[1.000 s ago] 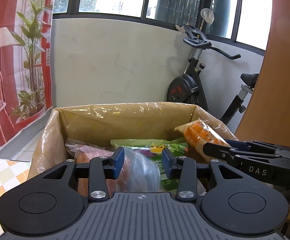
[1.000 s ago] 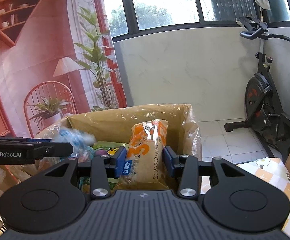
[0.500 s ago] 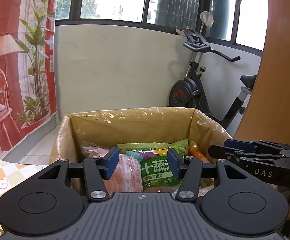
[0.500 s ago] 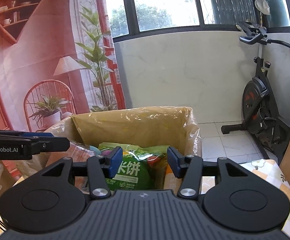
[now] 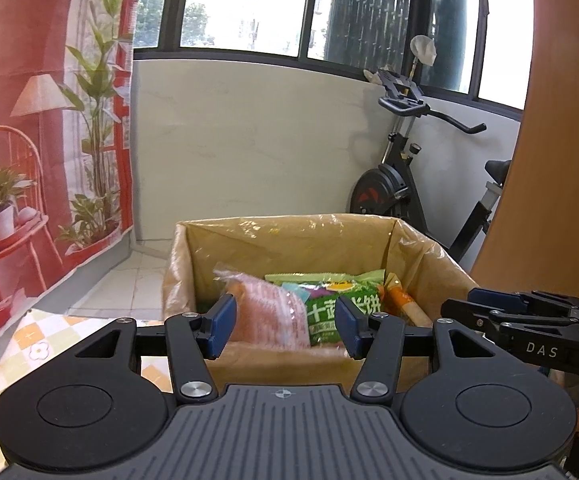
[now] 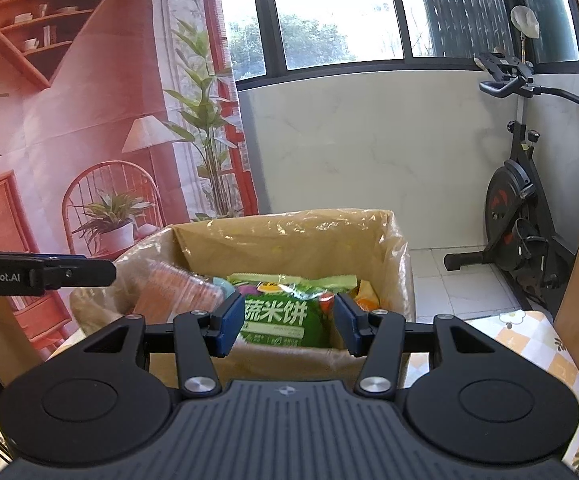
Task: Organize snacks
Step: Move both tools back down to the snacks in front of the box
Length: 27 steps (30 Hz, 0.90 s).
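A cardboard box [image 5: 289, 240] lined with clear plastic holds the snacks. In it lie a pink packet [image 5: 265, 312], a green rice-cracker bag [image 5: 325, 300] and an orange packet [image 5: 403, 304]. My left gripper [image 5: 285, 326] hangs open in front of the box's near wall, nothing between its blue pads. In the right wrist view the same box [image 6: 289, 240] shows the green bag [image 6: 289, 292], pink packet [image 6: 177, 292] and orange packet [image 6: 365, 294]. My right gripper [image 6: 285, 322] is open and empty too, just short of the box. Each gripper's fingers [image 5: 489, 308] [image 6: 49, 272] show at the other view's edge.
A checkered tablecloth [image 6: 529, 340] covers the table under the box. An exercise bike [image 6: 521, 208] stands on the tiled floor at the right. A red printed backdrop [image 5: 29, 140] hangs on the left, and a wooden panel [image 5: 561, 120] rises at the right.
The left gripper let go of the pink packet and the right let go of the orange one. Both opened and drew back from the box, where the packets now lie.
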Motion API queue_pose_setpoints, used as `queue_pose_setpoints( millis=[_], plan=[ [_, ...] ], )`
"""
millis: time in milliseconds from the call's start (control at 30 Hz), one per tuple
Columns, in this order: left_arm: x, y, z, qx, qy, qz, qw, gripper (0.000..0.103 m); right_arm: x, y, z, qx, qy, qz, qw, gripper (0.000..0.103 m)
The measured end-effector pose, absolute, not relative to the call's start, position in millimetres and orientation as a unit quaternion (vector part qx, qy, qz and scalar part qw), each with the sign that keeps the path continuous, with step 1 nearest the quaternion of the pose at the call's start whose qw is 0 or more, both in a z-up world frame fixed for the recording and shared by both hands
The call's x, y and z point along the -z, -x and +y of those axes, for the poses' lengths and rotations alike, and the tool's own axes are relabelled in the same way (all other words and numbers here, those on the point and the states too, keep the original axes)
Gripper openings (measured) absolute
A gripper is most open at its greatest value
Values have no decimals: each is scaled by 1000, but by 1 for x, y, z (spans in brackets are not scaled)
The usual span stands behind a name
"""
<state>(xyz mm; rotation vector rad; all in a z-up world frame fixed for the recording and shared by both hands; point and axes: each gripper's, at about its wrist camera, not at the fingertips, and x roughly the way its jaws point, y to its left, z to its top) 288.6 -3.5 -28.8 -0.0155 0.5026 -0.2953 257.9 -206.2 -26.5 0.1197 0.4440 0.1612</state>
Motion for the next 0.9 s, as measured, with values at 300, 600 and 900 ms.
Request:
queue_pose_setpoints(
  millis=[300,600,900],
  plan=[
    [36,-253,15,128,20,246,961,57,34,-225,-201,-81,-66,219,970,53],
    [62,-225,30,114,27,270,956,57,56,-191,-200,-83,-70,236,966,53],
    [98,-212,34,104,37,305,946,57,100,-172,-196,-86,-60,290,951,53]
  ],
)
